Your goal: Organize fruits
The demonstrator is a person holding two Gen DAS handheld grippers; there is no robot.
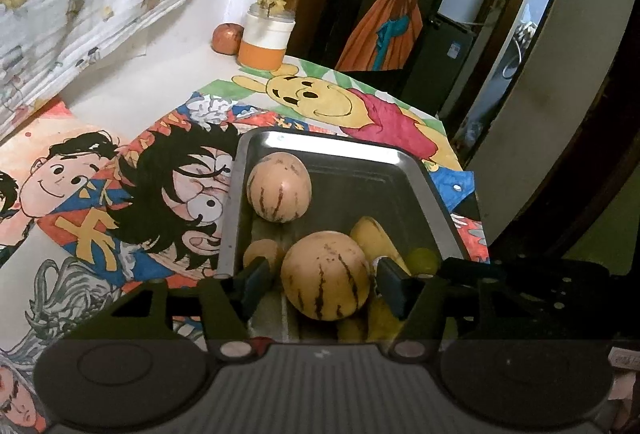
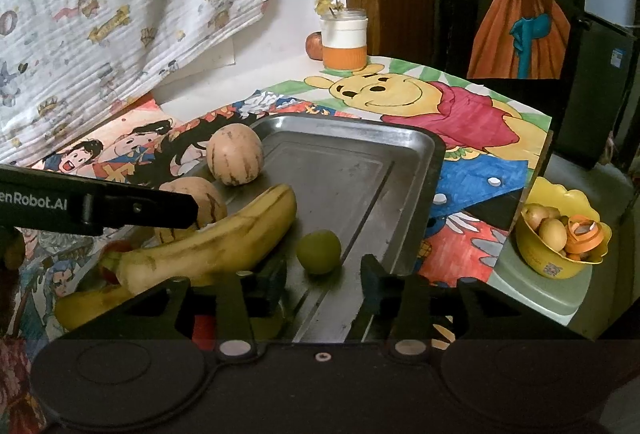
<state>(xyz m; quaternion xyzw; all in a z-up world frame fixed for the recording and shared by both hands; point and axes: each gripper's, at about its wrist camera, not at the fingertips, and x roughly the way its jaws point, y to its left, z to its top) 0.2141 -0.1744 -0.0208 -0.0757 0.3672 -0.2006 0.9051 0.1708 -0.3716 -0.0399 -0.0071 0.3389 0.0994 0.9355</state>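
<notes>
The left wrist view shows two striped melons in the tray [image 1: 436, 194]; the near melon [image 1: 325, 276] sits between the parted jaws of the left gripper [image 1: 320, 282], pads clear of it. The right wrist view adds a yellow bowl [image 2: 560, 258] of small fruit off the table, two bananas, and one green fruit [image 2: 319, 251] on the tray floor just ahead of the right gripper [image 2: 324, 278], jaws apart, empty.

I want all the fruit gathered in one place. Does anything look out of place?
Yes. One red fruit sits apart at the back of the table beside the jar, well away from the tray where the melons and bananas lie. More fruit sits in a yellow bowl off the table.
</notes>
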